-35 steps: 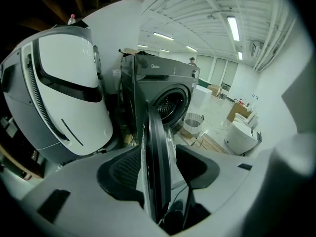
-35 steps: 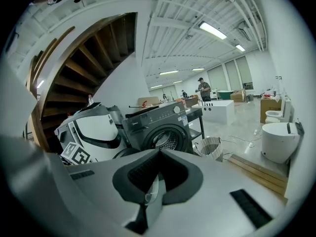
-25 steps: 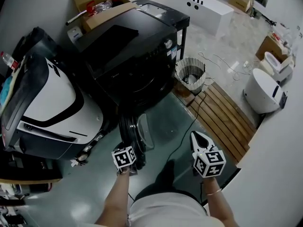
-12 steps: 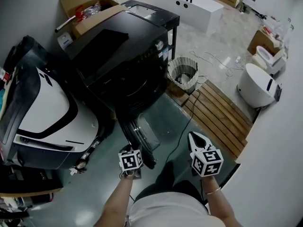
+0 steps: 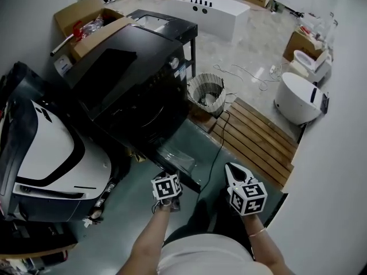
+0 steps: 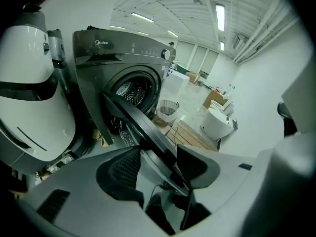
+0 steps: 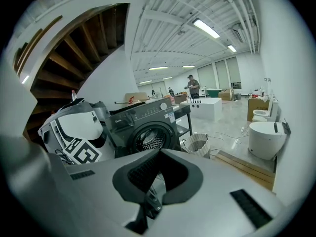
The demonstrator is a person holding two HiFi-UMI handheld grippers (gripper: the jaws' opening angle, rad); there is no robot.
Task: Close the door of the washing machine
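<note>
The black front-loading washing machine (image 5: 135,87) stands left of centre, its drum (image 6: 129,94) showing through the open port. Its round door (image 5: 179,160) stands partly open, swung out towards me. My left gripper (image 5: 166,177) is at the door's free edge. In the left gripper view the door's rim (image 6: 148,132) runs between the jaws of my left gripper (image 6: 160,164), which are shut on it. My right gripper (image 5: 233,169) hangs to the right of the door, clear of it, shut with nothing held. In the right gripper view the pads of the right gripper (image 7: 149,194) meet.
A white and black machine (image 5: 40,148) stands left of the washer. A woven basket (image 5: 206,93), a slatted wooden platform (image 5: 255,142) and a black cable (image 5: 221,136) lie right of it. A white round fixture (image 5: 295,99) stands further right, and an open cardboard box (image 5: 86,27) sits behind the washer.
The door has swung round towards the machine's front, and my left gripper has moved right with its edge. The right gripper has hardly shifted.
</note>
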